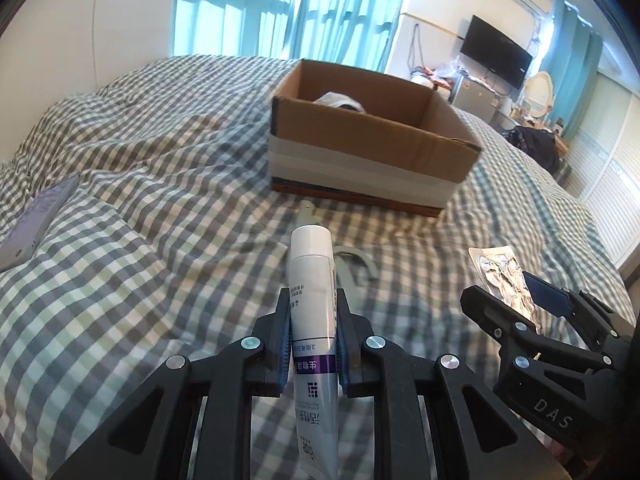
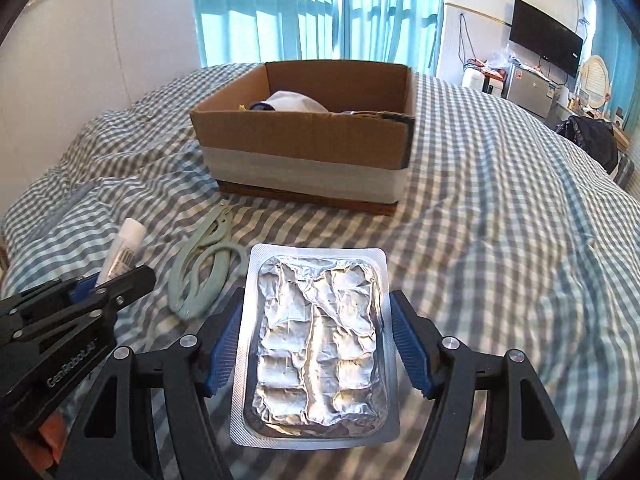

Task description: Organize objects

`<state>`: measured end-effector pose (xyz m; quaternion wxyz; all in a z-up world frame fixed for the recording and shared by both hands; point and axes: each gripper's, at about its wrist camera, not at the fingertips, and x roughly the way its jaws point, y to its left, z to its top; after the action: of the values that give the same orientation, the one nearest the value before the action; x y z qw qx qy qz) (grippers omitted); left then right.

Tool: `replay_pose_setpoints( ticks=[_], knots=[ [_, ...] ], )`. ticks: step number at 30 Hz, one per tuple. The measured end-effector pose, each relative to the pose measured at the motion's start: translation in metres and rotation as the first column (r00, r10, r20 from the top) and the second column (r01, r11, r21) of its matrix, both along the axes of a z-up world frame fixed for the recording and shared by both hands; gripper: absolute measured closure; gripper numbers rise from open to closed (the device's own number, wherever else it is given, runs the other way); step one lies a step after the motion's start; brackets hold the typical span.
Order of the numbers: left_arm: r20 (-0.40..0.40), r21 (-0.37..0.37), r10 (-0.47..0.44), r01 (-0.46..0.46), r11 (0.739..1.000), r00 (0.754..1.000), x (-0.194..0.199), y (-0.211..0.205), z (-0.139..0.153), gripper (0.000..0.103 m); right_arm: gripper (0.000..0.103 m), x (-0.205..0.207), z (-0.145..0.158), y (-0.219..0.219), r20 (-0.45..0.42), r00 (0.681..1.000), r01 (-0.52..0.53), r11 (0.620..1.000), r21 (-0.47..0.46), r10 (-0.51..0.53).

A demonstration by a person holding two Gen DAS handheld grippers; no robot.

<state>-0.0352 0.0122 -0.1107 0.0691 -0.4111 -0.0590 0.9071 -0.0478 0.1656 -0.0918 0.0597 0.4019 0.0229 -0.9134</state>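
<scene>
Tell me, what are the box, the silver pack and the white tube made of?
Box: brown corrugated cardboard, matte, fluted torn rim, pale tape band round it.
Silver pack: apparently a blister sheet, crinkled shiny foil.
White tube: probably smooth plastic, slight sheen, printed label.

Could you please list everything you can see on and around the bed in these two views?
cardboard box: one, brown with white band, far middle of bed
cloth in box: white, partly hidden
scissors: one, pale green, on bedspread before box
tube: one, white with purple band, in left gripper
blister pack: one, silver foil, in right gripper
flat grey object: one, left edge of bed
bedspread: grey-white check
curtains: teal, behind bed
television: black, wall right
left gripper: black, blue pads, shut on tube
right gripper: black, blue pads, shut on blister pack
</scene>
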Motion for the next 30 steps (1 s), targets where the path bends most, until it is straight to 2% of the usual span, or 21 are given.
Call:
replay_pose_setpoints(
  ticks=[7, 13, 17, 20, 24, 30],
  knots=[
    [-0.068, -0.007, -0.030, 0.030, 1.000, 0.997, 0.009, 0.010, 0.026, 0.085, 0.035, 0.021, 0.027, 0.010, -0.054, 0.999, 0.005, 1.000, 0.011, -0.005],
    [-0.122, 0.002, -0.051, 0.051, 0.999, 0.991, 0.006, 0.012, 0.051, 0.085, 0.035, 0.029, 0.062, 0.017, -0.103, 0.995, -0.003, 1.000, -0.001, 0.003],
    [-0.151, 0.013, -0.063, 0.066, 0.998, 0.986, -0.005, 0.014, 0.068, 0.085, 0.035, 0.029, 0.090, 0.017, -0.163, 0.986, -0.015, 0.999, 0.033, 0.020],
    [-0.174, -0.004, -0.074, 0.074, 0.997, 0.982, -0.015, 0.016, 0.079, 0.085, 0.035, 0.023, 0.107, 0.018, -0.194, 0.980, -0.032, 0.999, 0.031, 0.037],
    [-0.198, -0.028, -0.097, 0.093, 0.995, 0.975, -0.032, 0.022, 0.094, 0.085, 0.035, 0.008, 0.127, 0.014, -0.239, 0.969, -0.045, 0.996, 0.073, 0.062],
    [-0.234, -0.034, -0.104, 0.098, 0.995, 0.967, -0.066, 0.024, 0.112, 0.085, 0.035, -0.022, 0.143, 0.009, -0.264, 0.959, -0.080, 0.993, 0.088, 0.101]
  ],
)
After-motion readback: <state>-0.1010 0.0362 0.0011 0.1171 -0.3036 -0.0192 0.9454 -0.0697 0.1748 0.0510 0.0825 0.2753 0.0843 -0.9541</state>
